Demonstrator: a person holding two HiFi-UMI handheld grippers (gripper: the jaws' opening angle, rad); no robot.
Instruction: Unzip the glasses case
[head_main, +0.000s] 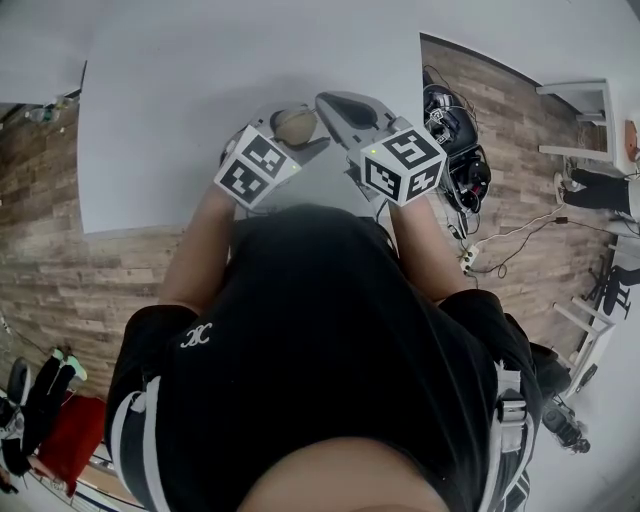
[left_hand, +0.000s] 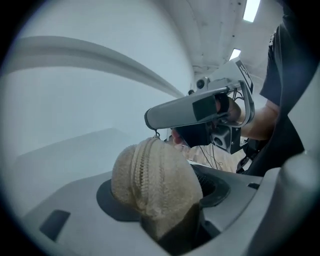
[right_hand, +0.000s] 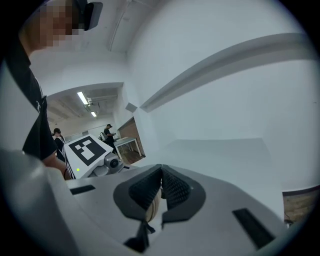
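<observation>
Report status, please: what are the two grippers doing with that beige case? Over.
Left gripper clamped on glasses case. Right gripper shut on zip pull. Visible zip looks closed. Nothing blocking.

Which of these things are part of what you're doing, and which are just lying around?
In the job: case, gripped in the left gripper; zip pull, pinched by the right gripper.
Lying about: cables, power strip and black gear on the floor.
</observation>
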